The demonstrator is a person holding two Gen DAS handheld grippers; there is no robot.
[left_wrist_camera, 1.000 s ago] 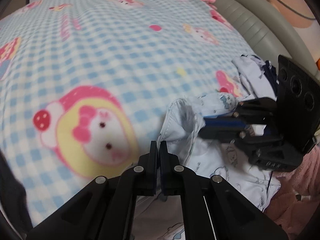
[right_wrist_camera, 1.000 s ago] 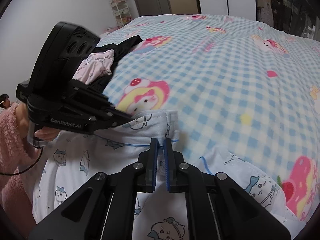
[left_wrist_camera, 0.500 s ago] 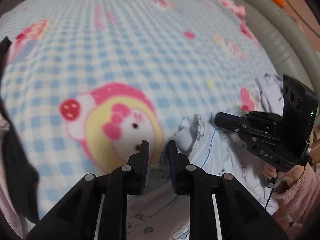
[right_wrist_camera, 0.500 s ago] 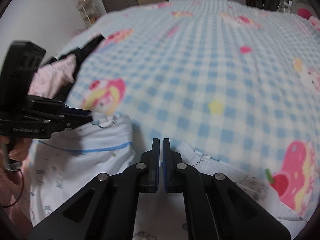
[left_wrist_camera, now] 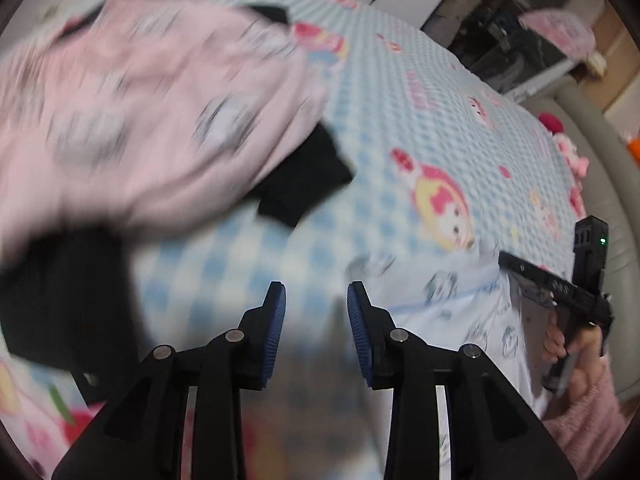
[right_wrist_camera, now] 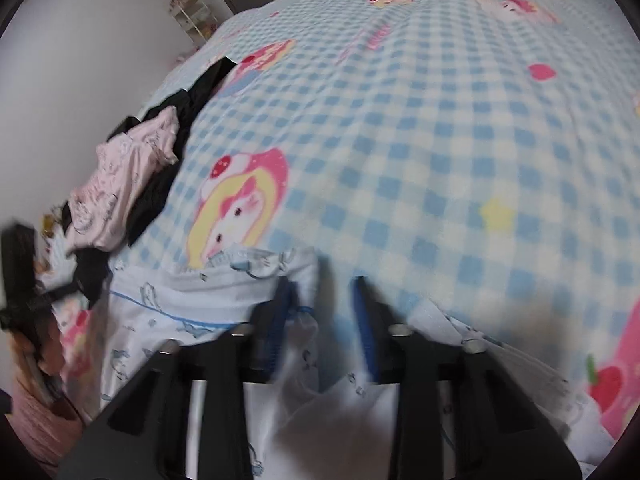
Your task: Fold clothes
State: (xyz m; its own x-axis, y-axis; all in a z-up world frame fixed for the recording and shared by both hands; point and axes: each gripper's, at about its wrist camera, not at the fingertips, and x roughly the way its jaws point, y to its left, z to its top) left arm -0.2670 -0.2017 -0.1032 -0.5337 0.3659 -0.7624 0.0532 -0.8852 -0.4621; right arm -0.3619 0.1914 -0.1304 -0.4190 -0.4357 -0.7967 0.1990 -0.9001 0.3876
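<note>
Both grippers stand with jaws apart and nothing between them: left gripper (left_wrist_camera: 316,300), right gripper (right_wrist_camera: 320,300). Going from largest down: blue-and-white checked fleece blanket with pink cartoon figures (right_wrist_camera: 420,128) covers the whole bed; white printed cotton garment with blue piping (right_wrist_camera: 200,308) lies flat at the blanket's near edge, under and just ahead of the right gripper, its collar end toward a yellow-and-pink figure; pink printed pyjama piece (left_wrist_camera: 132,92) heaped with black clothing (left_wrist_camera: 304,184) at the blanket's left edge, badly blurred in the left view. Judged step: a fold on the white garment looks just laid down and let go; the left gripper appears aimed at the unfolded heap. Next move likely calls for either smoothing the white piece or picking a fresh item by one edge. Against a second ago: both grippers were closed then, pinching white fabric; left view has swung from the garment to the heap.
</note>
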